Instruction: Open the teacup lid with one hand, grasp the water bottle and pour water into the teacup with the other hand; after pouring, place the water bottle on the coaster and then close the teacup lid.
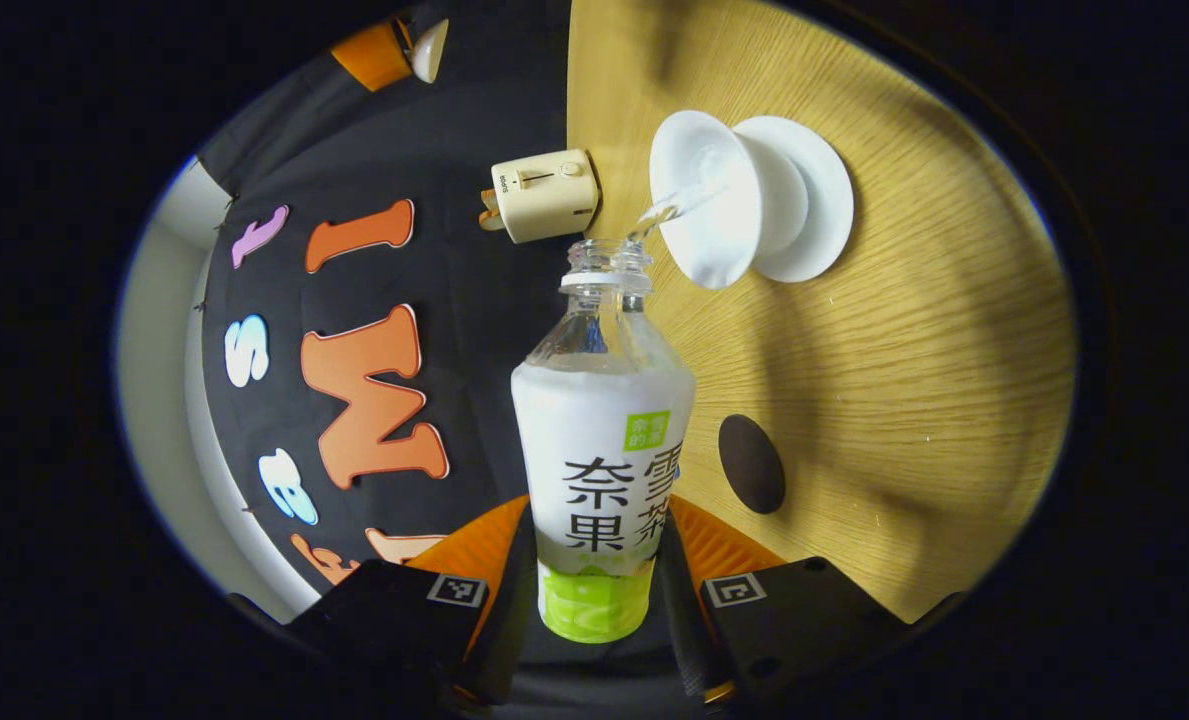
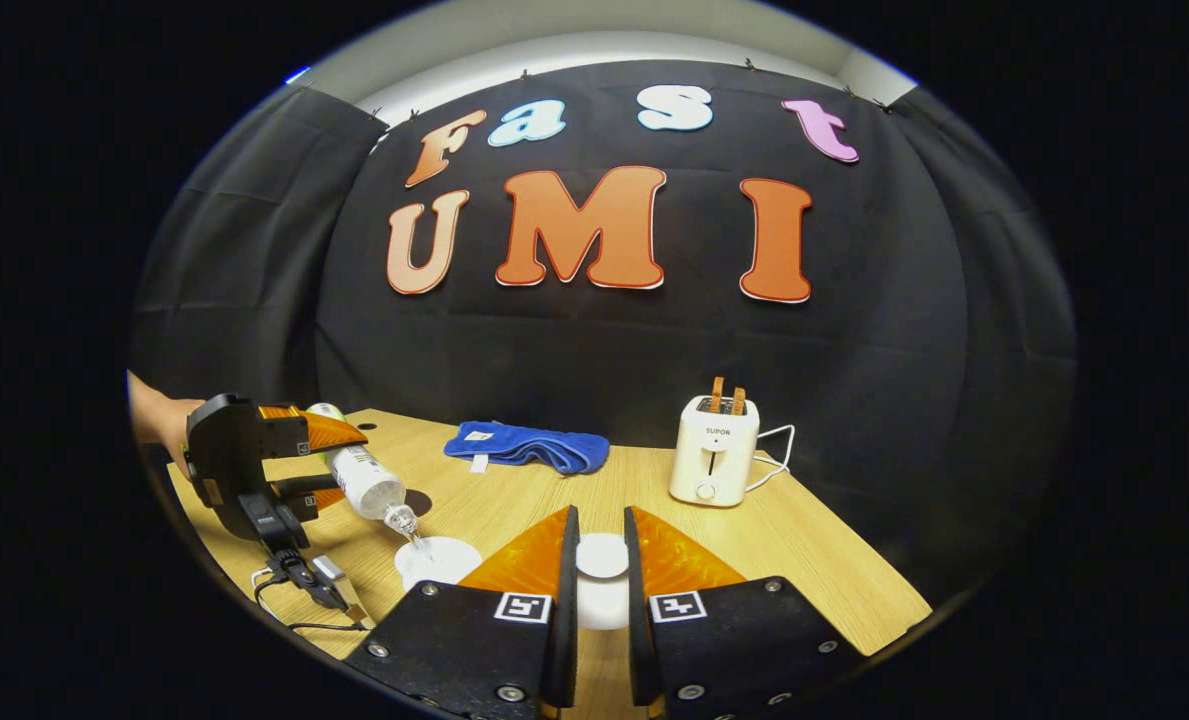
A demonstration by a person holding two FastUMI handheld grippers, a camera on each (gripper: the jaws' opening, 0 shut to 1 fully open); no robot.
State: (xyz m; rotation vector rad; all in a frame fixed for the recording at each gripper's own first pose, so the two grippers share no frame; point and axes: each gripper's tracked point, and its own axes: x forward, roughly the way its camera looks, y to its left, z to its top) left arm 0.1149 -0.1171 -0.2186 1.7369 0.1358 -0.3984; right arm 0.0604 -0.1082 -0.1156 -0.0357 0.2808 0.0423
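Beside the toaster (image 2: 714,450), my right gripper (image 2: 601,590) clasped the lid (image 2: 602,556), partly hiding it; my left gripper (image 1: 594,590) gripped the bottle (image 1: 602,440), pouring into the teacup (image 1: 709,210) on the wooden worktop (image 1: 904,400).

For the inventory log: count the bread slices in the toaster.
2: both slices stand side by side in the toaster slots, tops poking out, at the table's back by the wall.
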